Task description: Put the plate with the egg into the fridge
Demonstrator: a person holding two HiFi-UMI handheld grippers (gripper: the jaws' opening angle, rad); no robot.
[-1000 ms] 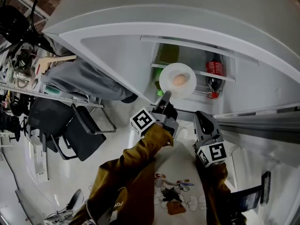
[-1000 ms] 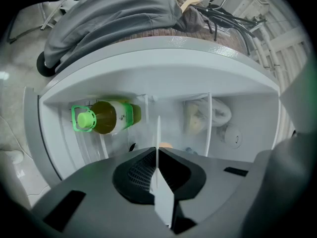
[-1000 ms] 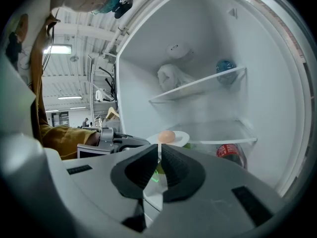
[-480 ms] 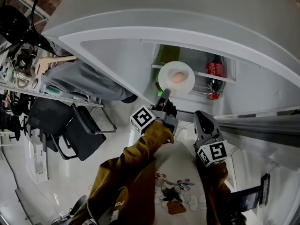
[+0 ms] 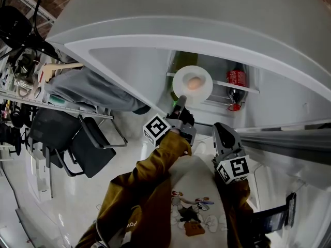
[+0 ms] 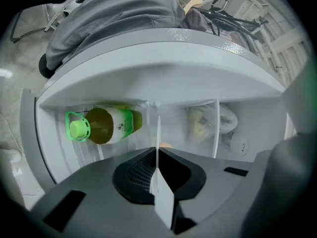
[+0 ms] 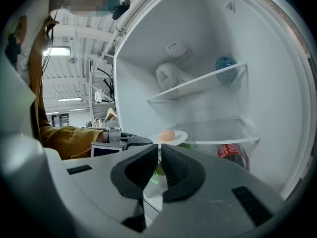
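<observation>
**Plate with egg held edge-on at the fridge opening; not yet set down**

The jaws of the left gripper are closed on the near rim of the plate. In the left gripper view the plate is seen as a thin white edge clamped between the ribbed pads. The jaws of the right gripper are brought together with nothing between them.

The plate is held roughly level inside the open fridge. The egg lies loose near its centre. In the right gripper view the plate is seen at the front edge of the lower glass shelf. Whether it touches that shelf cannot be told. A red-labelled bottle is noted to the right of the plate and a green-capped bottle lies on its side beyond it.

The plate is judged stiff, light and smooth. Held by one rim only, it is liable to droop or slip. The egg is judged fragile and free to roll, so any tilt is to be avoided. The present hold at the rim is judged adequate if the plate is kept flat until it is borne by the shelf.

The left arm, in a mustard sleeve, is stretched forward and up toward the opening. The right gripper is held back and lower, close to the body, pointed at the fridge interior and idle.
</observation>
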